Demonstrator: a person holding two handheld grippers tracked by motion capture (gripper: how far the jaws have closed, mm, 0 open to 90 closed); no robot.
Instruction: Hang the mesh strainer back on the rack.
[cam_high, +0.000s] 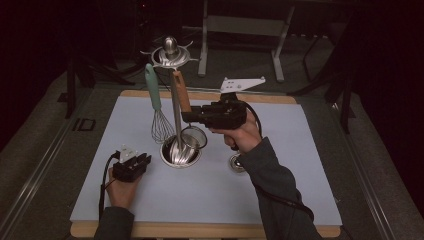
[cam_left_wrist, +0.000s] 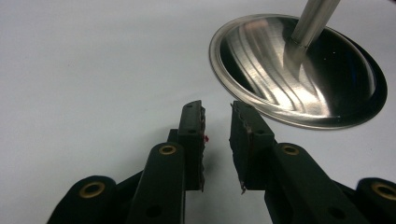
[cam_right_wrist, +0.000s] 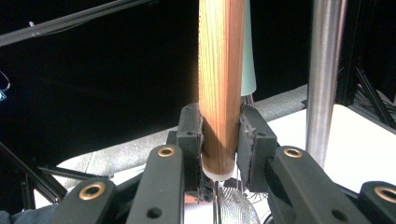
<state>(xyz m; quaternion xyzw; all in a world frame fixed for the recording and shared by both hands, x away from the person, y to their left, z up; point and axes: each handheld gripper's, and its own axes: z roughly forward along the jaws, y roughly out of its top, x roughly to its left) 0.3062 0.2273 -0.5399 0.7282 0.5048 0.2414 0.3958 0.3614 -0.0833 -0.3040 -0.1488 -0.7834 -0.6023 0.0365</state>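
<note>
Right gripper (cam_high: 186, 116) held level, forearm raised from 5 o'clock, pinching the wooden strainer handle (cam_right_wrist: 220, 88) beside the rack pole (cam_high: 176, 115); left gripper (cam_high: 141, 160) rests spread on bench (cam_high: 280, 190) at 8 o'clock of the rack base (cam_left_wrist: 299, 70).

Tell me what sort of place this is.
Probably a recording workbench in a dark room, not a kitchen: a pale mat on a wooden board, a steel utensil stand hung with a green-handled whisk, and dark frames behind.

Grained wooden strainer handle (cam_right_wrist: 220, 88); glossy brushed-steel stand base (cam_left_wrist: 299, 70); matt tabletop (cam_left_wrist: 93, 70).
</note>
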